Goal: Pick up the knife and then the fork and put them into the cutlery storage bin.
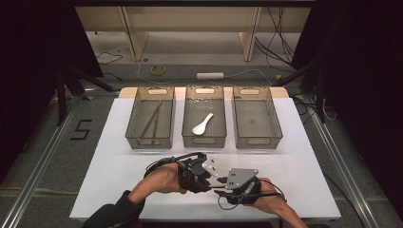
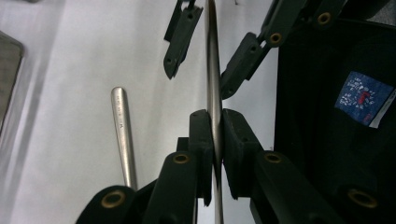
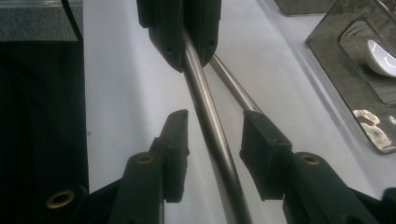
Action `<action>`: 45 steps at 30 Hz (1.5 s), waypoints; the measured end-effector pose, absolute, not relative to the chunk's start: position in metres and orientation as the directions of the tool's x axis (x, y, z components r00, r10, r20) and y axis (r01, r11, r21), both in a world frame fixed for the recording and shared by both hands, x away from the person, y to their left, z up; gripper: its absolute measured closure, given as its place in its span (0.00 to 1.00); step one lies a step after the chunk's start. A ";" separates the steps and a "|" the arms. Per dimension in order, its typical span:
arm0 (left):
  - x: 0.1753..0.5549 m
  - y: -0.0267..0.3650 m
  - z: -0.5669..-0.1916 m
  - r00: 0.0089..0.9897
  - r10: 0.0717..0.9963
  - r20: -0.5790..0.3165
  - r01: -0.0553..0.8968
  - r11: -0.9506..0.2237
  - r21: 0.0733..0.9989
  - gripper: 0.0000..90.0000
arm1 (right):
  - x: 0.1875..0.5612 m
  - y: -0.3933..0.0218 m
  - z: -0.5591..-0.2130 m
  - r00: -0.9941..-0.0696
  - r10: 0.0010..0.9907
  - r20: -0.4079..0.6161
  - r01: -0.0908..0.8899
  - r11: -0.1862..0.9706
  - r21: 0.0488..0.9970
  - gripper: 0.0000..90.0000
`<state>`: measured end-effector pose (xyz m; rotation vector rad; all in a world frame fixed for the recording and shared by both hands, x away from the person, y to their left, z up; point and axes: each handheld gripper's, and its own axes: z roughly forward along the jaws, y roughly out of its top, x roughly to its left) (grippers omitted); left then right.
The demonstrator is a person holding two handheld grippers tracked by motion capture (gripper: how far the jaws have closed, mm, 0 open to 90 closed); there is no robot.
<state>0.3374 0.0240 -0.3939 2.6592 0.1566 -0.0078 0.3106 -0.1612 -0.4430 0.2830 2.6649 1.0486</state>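
Two slim, shiny steel chopsticks [image 3: 210,126], one between left gripper [image 2: 215,135] fingers [image 2: 201,140]

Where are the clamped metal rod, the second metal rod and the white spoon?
clamped metal rod [image 2: 213,88], left gripper view, shaft above the shut jaws.
second metal rod [image 2: 122,126], left gripper view, mid shaft on the table.
white spoon [image 1: 203,124], high view, handle, middle bin.

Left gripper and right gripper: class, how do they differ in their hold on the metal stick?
The left gripper's fingers are clamped on the metal stick; the right gripper's fingers stand apart either side of it, with gaps. So the left gripper holds it, the right gripper not yet. Both have black fingers around the same stick.
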 end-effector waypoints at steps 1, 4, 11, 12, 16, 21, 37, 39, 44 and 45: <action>0.337 0.024 -0.394 0.994 0.105 -0.035 0.110 -0.883 0.457 0.91 | 0.310 -0.160 -0.443 -0.947 0.265 -0.182 0.071 0.724 0.687 0.73; 0.336 0.023 -0.395 0.995 0.097 -0.034 0.102 -0.886 0.452 0.91 | 0.309 -0.159 -0.443 -0.952 0.231 -0.202 0.036 0.739 0.673 0.82; 0.335 0.022 -0.399 0.996 0.069 -0.054 0.085 -0.906 0.414 0.90 | 0.303 -0.152 -0.446 -0.962 0.135 -0.235 -0.041 0.783 0.621 0.92; 0.335 0.021 -0.399 0.996 0.074 -0.058 0.091 -0.908 0.409 0.89 | 0.303 -0.152 -0.446 -0.964 0.117 -0.241 -0.057 0.788 0.613 0.93; 0.335 0.024 -0.394 0.995 0.088 -0.044 0.098 -0.895 0.435 0.73 | 0.304 -0.152 -0.448 -0.962 0.121 -0.246 -0.051 0.804 0.593 0.93; 0.341 0.030 -0.384 0.982 0.190 0.015 0.157 -0.848 0.506 0.48 | 0.311 -0.159 -0.449 -0.957 0.176 -0.232 0.009 0.815 0.579 0.93; 0.350 0.060 -0.369 0.895 0.444 0.034 0.245 -0.554 0.795 0.23 | 0.341 -0.205 -0.442 -0.874 0.435 -0.218 0.236 0.771 0.592 0.93; 0.352 0.066 -0.372 0.879 0.477 0.007 0.278 -0.524 0.805 0.23 | 0.346 -0.211 -0.439 -0.858 0.470 -0.207 0.267 0.752 0.603 0.93; 0.355 0.082 -0.386 0.838 0.544 -0.027 0.335 -0.476 0.813 0.19 | 0.353 -0.226 -0.429 -0.821 0.539 -0.187 0.318 0.705 0.633 0.93; 0.356 0.086 -0.390 0.828 0.560 -0.038 0.348 -0.459 0.817 0.19 | 0.355 -0.228 -0.426 -0.815 0.549 -0.184 0.324 0.696 0.641 0.93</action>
